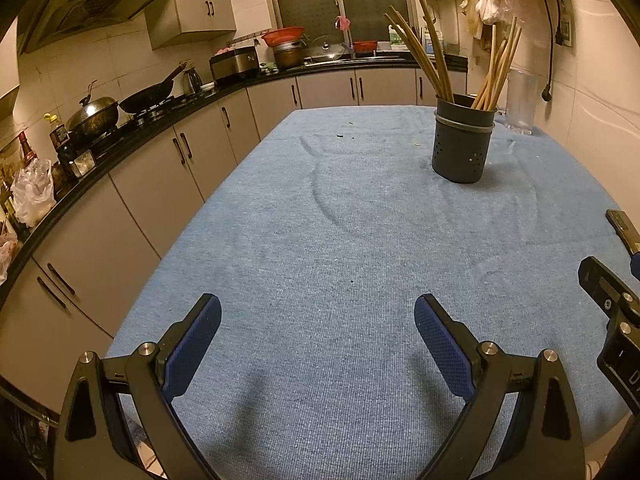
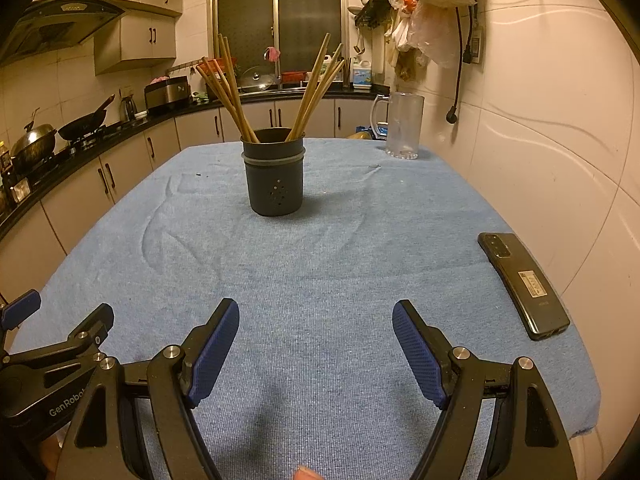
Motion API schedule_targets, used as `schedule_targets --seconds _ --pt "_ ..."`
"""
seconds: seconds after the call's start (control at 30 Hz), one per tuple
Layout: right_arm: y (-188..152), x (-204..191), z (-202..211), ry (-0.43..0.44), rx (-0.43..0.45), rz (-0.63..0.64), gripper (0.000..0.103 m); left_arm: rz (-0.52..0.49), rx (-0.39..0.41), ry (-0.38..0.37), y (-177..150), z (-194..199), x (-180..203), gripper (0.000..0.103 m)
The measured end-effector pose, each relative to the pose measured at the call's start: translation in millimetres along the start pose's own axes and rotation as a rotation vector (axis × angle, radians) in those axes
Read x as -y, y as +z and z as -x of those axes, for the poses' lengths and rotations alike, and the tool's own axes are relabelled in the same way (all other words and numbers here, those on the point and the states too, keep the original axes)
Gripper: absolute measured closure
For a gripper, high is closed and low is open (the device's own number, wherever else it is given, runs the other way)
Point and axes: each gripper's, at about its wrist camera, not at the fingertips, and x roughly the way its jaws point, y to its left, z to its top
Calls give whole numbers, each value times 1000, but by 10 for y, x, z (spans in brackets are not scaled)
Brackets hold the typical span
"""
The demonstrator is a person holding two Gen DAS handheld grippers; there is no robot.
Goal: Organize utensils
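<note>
A dark utensil holder [image 2: 274, 173] stands upright on the blue cloth [image 2: 320, 272] that covers the table, toward the far half of it and well apart from both grippers. Wooden chopsticks [image 2: 228, 88] stand in it in two fanned bunches, one leaning left and one leaning right [image 2: 320, 92]; their lower ends are hidden inside the holder.

The left gripper [image 1: 318, 320] hovers over the near part of the cloth with its jaws spread wide and nothing between the blue pads. The right gripper [image 2: 316, 328] sits beside it, likewise spread wide and carrying nothing. In the left wrist view the holder [image 1: 462, 140] appears ahead and to the right, with the right gripper's black body at the right edge of the frame.

A clear glass mug [image 2: 402, 126] stands at the far right corner of the table, near the wall. A dark phone [image 2: 522, 284] lies flat on the cloth near the right edge, just right of the right gripper. A few small dark specks [image 1: 340, 135] lie on the cloth left of the holder; what they are is too small to tell.
</note>
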Motion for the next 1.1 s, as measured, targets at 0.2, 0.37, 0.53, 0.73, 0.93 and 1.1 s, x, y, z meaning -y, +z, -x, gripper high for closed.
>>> schedule_targets --seconds 0.2,0.37,0.53,0.73,0.93,1.1 --pt "-17 -7 -15 0 -3 7 20 -3 0 -1 -10 -7 17 6" --pt "-19 -11 -16 -1 -4 7 20 -3 -1 -2 -16 -8 24 6" --pt "-24 -16 -24 0 -5 10 20 -3 0 -4 -19 -6 24 6" --pt "-25 -20 -30 1 -7 11 20 -4 -2 -6 -22 -6 25 6" --pt "-42 -18 -47 1 -8 16 20 -4 -1 -6 -24 -6 27 6" --pt "-49 -23 -48 1 -10 17 20 -6 -3 -8 -34 5 27 6"
